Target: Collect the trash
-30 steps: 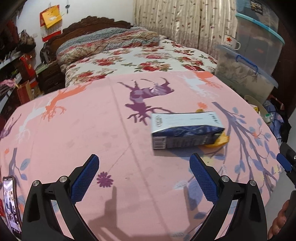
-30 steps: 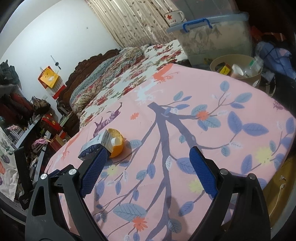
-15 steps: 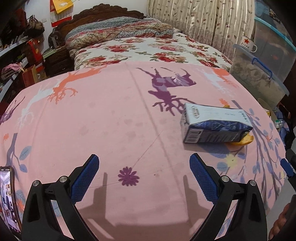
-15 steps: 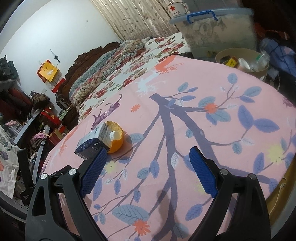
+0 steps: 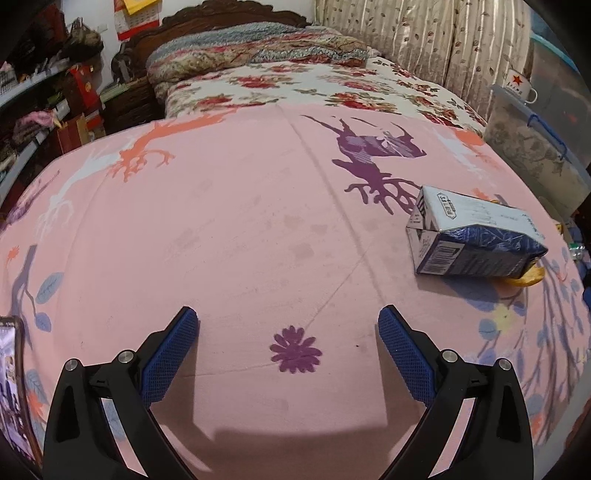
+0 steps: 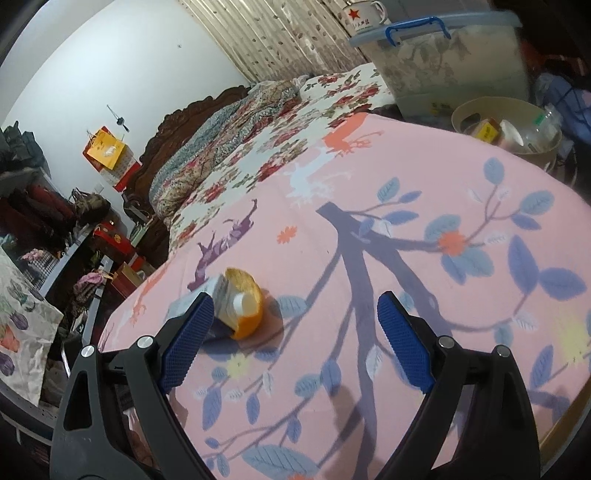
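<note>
A blue and white milk carton (image 5: 471,236) lies on its side on the pink bedspread (image 5: 240,229), at the right in the left wrist view. An orange peel (image 5: 528,277) pokes out from under its far end. In the right wrist view the orange peel (image 6: 249,304) leans against the carton (image 6: 221,301), just ahead of the left finger. My left gripper (image 5: 288,325) is open and empty, above the bedspread to the left of the carton. My right gripper (image 6: 295,310) is open and empty, close to the peel.
A beige bin (image 6: 506,129) holding trash stands on the floor beyond the bed's edge. A lidded plastic storage box (image 6: 443,62) with a mug (image 6: 364,16) on top stands behind it. A phone (image 5: 11,387) lies at the left edge. Shelves with clutter (image 5: 44,103) line the left wall.
The left gripper has swung left and lowered, so the carton has slid to the right of its view. The right gripper has moved closer to the peel and carton.
</note>
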The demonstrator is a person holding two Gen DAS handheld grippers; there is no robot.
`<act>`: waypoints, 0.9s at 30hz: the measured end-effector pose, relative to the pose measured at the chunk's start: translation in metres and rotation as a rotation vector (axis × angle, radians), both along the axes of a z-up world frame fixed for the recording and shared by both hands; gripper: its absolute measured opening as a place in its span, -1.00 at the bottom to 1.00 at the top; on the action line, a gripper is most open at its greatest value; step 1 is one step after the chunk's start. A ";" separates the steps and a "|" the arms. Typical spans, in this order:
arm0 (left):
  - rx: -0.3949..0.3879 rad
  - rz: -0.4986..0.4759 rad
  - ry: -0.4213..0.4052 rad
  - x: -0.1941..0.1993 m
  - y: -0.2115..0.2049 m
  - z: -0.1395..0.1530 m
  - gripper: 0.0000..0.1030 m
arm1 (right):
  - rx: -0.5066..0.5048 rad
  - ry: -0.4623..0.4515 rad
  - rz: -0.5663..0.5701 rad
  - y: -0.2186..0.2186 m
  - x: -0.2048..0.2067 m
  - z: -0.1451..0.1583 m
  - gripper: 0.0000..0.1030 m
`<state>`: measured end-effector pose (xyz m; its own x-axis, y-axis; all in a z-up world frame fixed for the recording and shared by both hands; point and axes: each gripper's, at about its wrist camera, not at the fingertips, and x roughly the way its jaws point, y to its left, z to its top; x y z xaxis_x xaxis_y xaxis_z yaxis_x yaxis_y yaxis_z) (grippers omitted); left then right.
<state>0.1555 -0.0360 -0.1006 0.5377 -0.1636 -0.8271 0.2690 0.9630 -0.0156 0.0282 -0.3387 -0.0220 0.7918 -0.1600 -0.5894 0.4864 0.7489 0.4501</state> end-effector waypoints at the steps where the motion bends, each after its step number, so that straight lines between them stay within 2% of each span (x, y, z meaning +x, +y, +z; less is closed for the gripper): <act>1: 0.002 -0.002 -0.001 0.000 0.000 0.000 0.83 | -0.004 -0.003 0.002 0.000 0.003 0.001 0.72; 7: 0.048 -0.015 -0.001 0.000 -0.005 -0.003 0.83 | 0.002 0.001 0.021 0.000 0.014 0.000 0.72; 27: 0.053 -0.026 0.006 0.004 -0.004 -0.004 0.86 | 0.037 0.016 0.045 -0.005 0.034 -0.010 0.72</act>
